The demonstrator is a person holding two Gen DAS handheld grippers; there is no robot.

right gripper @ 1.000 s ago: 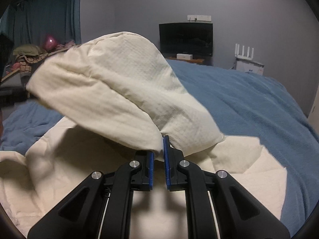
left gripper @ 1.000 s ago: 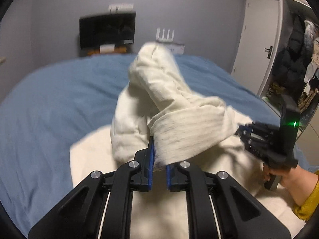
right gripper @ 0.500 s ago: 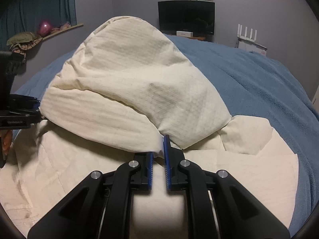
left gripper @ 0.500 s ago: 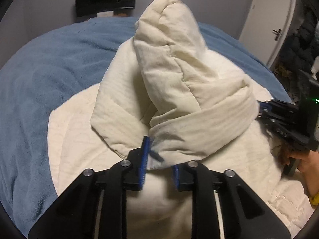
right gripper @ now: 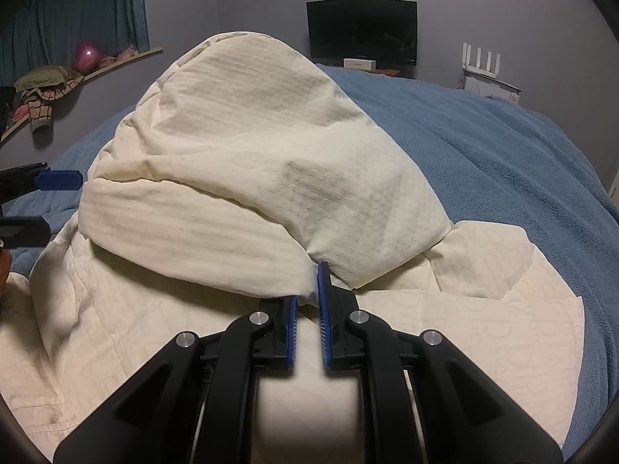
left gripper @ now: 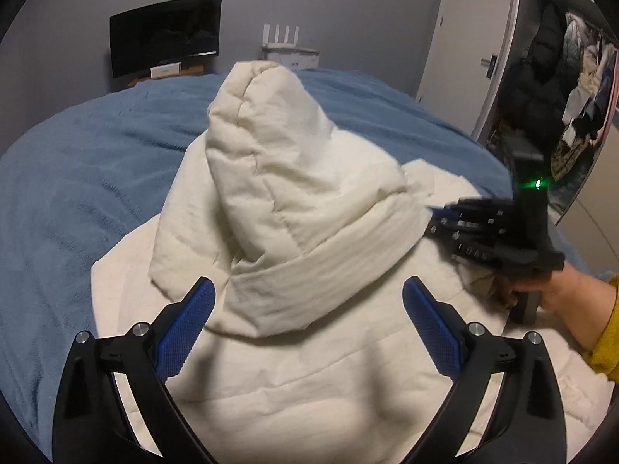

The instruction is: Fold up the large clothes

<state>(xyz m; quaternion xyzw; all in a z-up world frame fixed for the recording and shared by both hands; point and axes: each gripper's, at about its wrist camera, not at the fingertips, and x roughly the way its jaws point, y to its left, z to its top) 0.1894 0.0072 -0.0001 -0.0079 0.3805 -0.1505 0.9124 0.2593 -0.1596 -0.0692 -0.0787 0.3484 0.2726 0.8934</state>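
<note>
A cream padded garment (left gripper: pixel 294 348) lies on the blue bed, with a puffy part (left gripper: pixel 286 178) folded over and standing up on top of it. My left gripper (left gripper: pixel 307 305) is open, its jaws spread wide just short of the folded part's ribbed edge and holding nothing. My right gripper (right gripper: pixel 309 294) is shut on the edge of the folded part (right gripper: pixel 271 178). It also shows in the left wrist view (left gripper: pixel 437 216), held by a hand at the fold's right side. The left gripper's blue pads (right gripper: pixel 58 179) show at the far left of the right wrist view.
The blue blanket (left gripper: pixel 77 201) covers the bed (right gripper: pixel 503 162) around the garment. A dark monitor (left gripper: pixel 166 46) and a white router (left gripper: pixel 288 44) stand by the far wall. A door and a wardrobe of clothes (left gripper: pixel 572 89) are at the right. A shelf with clothes (right gripper: pixel 50 85) is at the left.
My left gripper let go of the ribbed edge and opened wide. The folded part was lowered onto the garment. My right gripper stayed shut on its edge.
</note>
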